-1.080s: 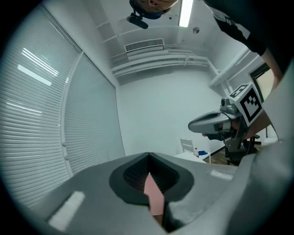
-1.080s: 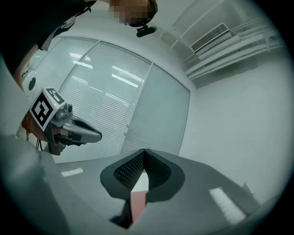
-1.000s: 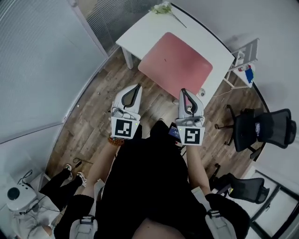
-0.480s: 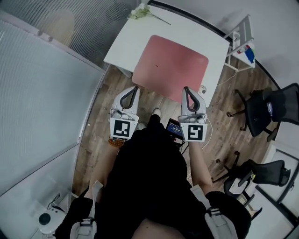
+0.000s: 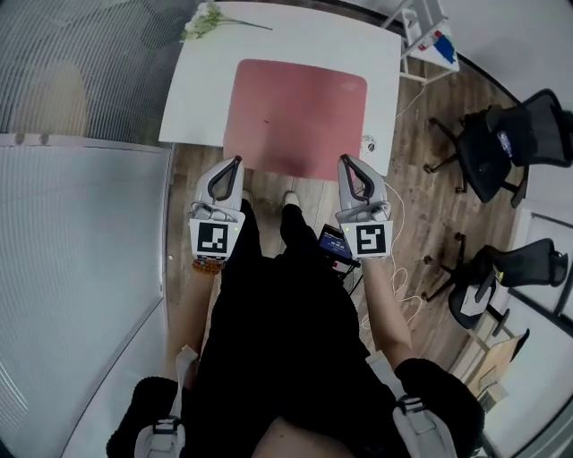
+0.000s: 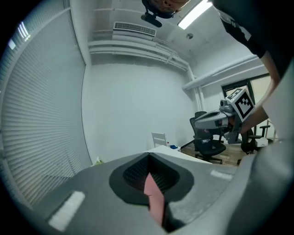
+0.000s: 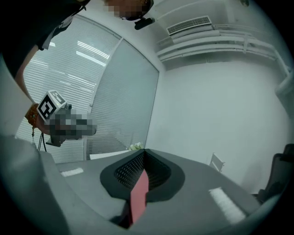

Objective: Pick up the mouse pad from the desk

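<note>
The pink mouse pad lies flat on the white desk, covering most of its middle. My left gripper hangs at the pad's near left corner and my right gripper at its near right corner, both close to the desk's front edge. Each has its jaws together with nothing held. In the left gripper view the shut jaws of the left gripper fill the lower half, a thin pink strip showing in the slit. The right gripper view shows the same for the right gripper. Whether the tips touch the pad is unclear.
A sprig of flowers lies at the desk's far left corner. A small white object sits at its near right corner. Black office chairs stand to the right, a white rack behind the desk, a glass partition at left.
The person has walked up to the desk. Both grippers, earlier over the floor short of it, now reach the pad's near edge. Their jaws stayed together.
</note>
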The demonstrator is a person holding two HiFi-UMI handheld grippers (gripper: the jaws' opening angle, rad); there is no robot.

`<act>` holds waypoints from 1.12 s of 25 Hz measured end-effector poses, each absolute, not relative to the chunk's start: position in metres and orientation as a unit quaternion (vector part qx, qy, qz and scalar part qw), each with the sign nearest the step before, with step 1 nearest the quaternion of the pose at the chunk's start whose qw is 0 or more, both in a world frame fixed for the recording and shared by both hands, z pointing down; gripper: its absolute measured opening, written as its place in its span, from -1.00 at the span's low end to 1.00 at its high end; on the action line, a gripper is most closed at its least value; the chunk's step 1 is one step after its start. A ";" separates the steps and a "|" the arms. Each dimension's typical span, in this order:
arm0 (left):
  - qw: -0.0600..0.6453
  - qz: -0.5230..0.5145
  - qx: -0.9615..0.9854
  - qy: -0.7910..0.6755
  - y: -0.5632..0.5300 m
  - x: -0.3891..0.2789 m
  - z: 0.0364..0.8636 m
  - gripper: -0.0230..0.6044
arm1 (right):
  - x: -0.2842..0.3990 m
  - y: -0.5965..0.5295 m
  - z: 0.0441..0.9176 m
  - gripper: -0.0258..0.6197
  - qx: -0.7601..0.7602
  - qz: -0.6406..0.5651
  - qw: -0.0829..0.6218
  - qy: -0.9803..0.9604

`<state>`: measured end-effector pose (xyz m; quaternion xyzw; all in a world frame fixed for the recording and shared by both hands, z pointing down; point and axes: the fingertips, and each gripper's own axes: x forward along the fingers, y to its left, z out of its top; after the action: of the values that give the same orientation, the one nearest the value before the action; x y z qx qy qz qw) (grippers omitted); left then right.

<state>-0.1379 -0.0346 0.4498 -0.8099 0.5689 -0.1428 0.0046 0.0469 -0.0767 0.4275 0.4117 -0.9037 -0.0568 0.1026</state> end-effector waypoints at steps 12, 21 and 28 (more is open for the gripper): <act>-0.010 -0.152 -0.869 0.470 -0.059 -0.139 0.487 -0.93 | 0.047 -0.064 0.492 -0.85 0.469 0.012 0.170 -0.867; -0.055 -0.169 -0.863 0.474 -0.058 -0.152 0.530 -0.93 | 0.059 -0.061 0.526 -0.85 0.447 0.037 0.191 -0.873; -0.099 -0.184 -0.858 0.470 -0.054 -0.155 0.579 -0.91 | 0.077 -0.054 0.572 -0.84 0.419 0.079 0.215 -0.879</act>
<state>-0.1549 -0.0544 0.5790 -0.8579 0.4695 -0.1838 -0.0987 0.0766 -0.0540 0.5718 0.4191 -0.8787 0.0786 0.2148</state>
